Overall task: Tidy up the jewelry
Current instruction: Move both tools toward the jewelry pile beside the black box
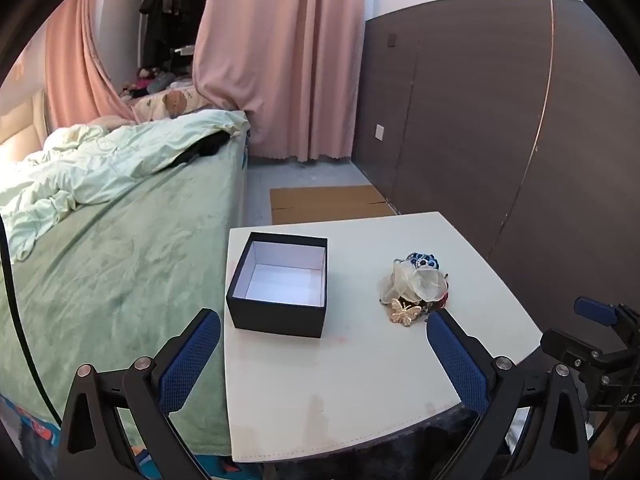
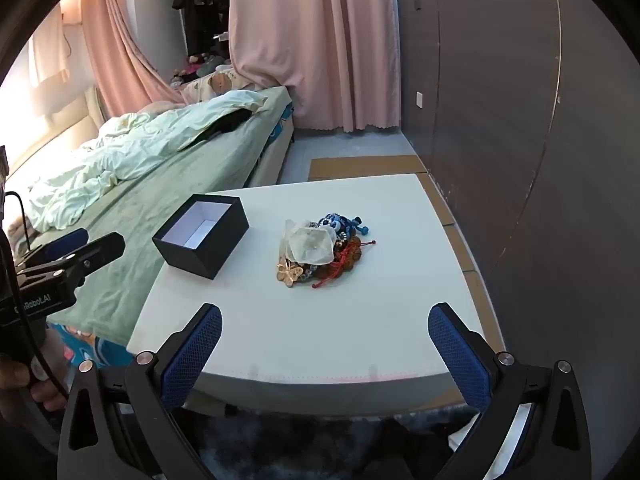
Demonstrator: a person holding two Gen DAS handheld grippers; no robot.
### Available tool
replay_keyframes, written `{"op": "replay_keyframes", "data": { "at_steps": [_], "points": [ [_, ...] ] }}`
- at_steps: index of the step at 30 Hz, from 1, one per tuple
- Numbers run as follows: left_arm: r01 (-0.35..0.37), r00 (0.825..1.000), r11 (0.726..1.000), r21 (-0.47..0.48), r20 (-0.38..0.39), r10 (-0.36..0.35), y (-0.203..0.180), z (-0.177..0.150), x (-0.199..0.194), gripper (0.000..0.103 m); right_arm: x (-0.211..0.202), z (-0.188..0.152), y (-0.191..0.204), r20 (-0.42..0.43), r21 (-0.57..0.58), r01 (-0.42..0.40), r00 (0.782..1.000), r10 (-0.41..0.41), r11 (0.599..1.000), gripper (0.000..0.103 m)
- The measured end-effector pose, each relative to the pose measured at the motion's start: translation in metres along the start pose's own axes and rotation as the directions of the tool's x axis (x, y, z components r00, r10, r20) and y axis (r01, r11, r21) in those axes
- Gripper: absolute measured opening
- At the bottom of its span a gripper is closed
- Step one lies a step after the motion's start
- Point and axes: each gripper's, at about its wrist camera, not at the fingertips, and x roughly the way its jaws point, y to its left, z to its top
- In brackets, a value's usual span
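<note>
A white table stands beside a bed with a green cover and a rumpled pale quilt. On the left part of the table sits a black box, lid off, its white inside bare. To the right of the box and apart from it lies the jewelry, heaped in one small pile: a sheer white flower piece on top, a gold butterfly at the near edge, blue beads at the far side and a red cord piece on the right. The left gripper hangs over the near edge of the table, its jaws spread wide and holding nothing. The right gripper hangs over the near edge as well, facing the pile, its jaws also wide apart and holding nothing. Pink curtains hang at the far end of the room, a dark panelled wall runs along the right, and flat cardboard lies on the floor beyond the table.
</note>
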Motion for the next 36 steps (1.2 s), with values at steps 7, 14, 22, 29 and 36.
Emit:
{"op": "replay_keyframes", "data": {
  "at_steps": [7,14,22,29,36],
  "points": [
    [0.001,1.000,1.000,0.014,0.009,-0.001,0.007,0.000,0.002,0.103,0.001,0.000,0.000,-0.003,0.010,-0.013,1.000,0.013,1.000,0.103],
    [0.006,1.000,1.000,0.023,-0.010,-0.005,-0.003,-0.003,0.004,0.103,-0.001,0.000,-0.001,-0.001,0.017,-0.006,1.000,0.006,1.000,0.103],
    [0.010,1.000,1.000,0.016,0.000,-0.010,-0.001,-0.003,0.004,0.103,0.000,-0.002,-0.002,0.006,0.031,0.001,1.000,-0.001,1.000,0.103],
    [0.019,1.000,1.000,0.014,0.010,-0.019,0.001,0.000,0.001,0.103,-0.003,0.000,0.000,0.015,0.018,0.001,1.000,-0.001,1.000,0.103],
    [0.046,0.999,0.999,0.027,0.003,-0.046,-0.001,0.000,0.004,0.103,-0.004,0.001,-0.003,0.019,0.029,0.003,1.000,-0.004,1.000,0.103]
  ]
}}
